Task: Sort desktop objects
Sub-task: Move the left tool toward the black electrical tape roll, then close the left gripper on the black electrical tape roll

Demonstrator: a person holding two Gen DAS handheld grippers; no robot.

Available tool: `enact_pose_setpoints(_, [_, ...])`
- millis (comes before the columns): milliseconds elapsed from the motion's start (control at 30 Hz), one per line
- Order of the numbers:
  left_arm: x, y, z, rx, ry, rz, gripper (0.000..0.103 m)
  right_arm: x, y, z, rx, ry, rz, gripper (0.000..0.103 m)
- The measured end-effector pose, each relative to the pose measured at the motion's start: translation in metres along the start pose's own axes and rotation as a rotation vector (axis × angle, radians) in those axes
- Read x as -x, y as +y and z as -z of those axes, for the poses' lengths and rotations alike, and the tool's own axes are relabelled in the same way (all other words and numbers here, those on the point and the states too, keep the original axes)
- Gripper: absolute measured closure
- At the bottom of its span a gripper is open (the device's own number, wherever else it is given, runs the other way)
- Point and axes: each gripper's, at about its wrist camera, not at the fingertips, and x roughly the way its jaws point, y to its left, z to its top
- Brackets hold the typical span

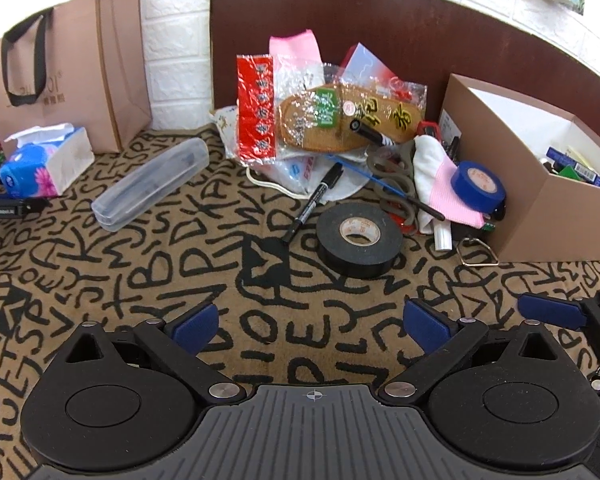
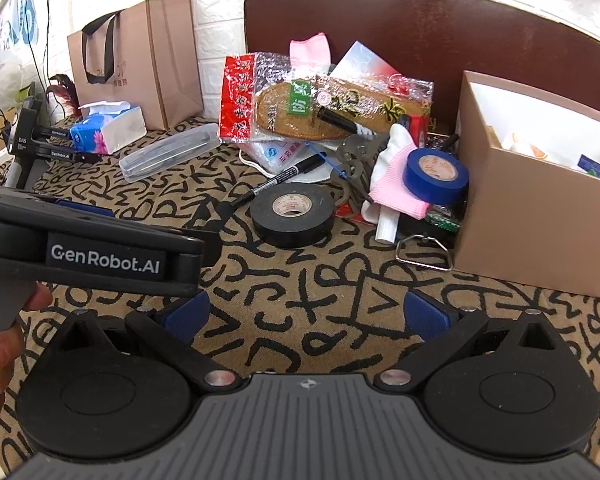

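A black tape roll (image 1: 359,239) (image 2: 293,215) lies flat on the patterned cloth, in front of a pile with packaged insoles (image 1: 340,120) (image 2: 332,110), a black marker (image 1: 314,200) (image 2: 278,182), a blue tape roll (image 1: 478,186) (image 2: 436,176) and a pink-white sock (image 1: 440,184) (image 2: 396,178). A brown cardboard box (image 1: 548,216) (image 2: 532,232) stands at the right with small items inside. My left gripper (image 1: 312,320) is open and empty, short of the black tape. My right gripper (image 2: 306,314) is open and empty; the left gripper's body (image 2: 100,252) crosses its left side.
A clear plastic case (image 1: 150,184) (image 2: 168,154) lies at the left. A tissue pack (image 1: 46,164) (image 2: 108,128) and a paper bag (image 1: 68,68) (image 2: 140,60) stand at the back left. A wire clip (image 1: 478,254) (image 2: 424,250) lies by the box. A brown board (image 1: 420,24) backs the pile.
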Motion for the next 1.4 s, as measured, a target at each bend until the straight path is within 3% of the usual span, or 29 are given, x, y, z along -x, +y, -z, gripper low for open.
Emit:
enact_pose_setpoints(200, [-0.022, 0.006, -0.012, 0.015, 0.024, 0.043, 0.003, -0.017, 0.001, -0.006, 0.039, -0.014, -0.044, 0.001])
enact_pose_setpoints(300, [-0.035, 0.009, -0.020, 0.017, 0.048, 0.078, 0.009, -0.028, 0.002, -0.012, 0.065, -0.018, -0.052, 0.004])
enact_pose_setpoints(633, [-0.076, 0.006, -0.039, 0.006, 0.102, 0.167, 0.022, -0.066, -0.008, -0.026, 0.073, -0.009, -0.082, 0.022])
enact_pose_setpoints(1000, [-0.107, 0.010, -0.056, 0.030, 0.131, 0.221, 0.022, -0.095, -0.017, -0.036, 0.080, -0.007, -0.098, 0.026])
enact_pose_setpoints(1100, [-0.112, 0.010, -0.060, 0.033, 0.134, 0.237, 0.027, -0.099, -0.016, -0.036, 0.084, -0.006, -0.109, 0.026])
enact_pose_setpoints(1333, [-0.112, 0.019, -0.062, 0.034, 0.135, 0.218, 0.060, -0.098, -0.015, -0.037, 0.092, -0.015, -0.114, 0.025])
enact_pose_setpoints(1400, [-0.116, 0.019, -0.062, 0.022, 0.133, 0.212, 0.058, -0.100, -0.015, -0.038, 0.082, -0.014, -0.118, 0.025])
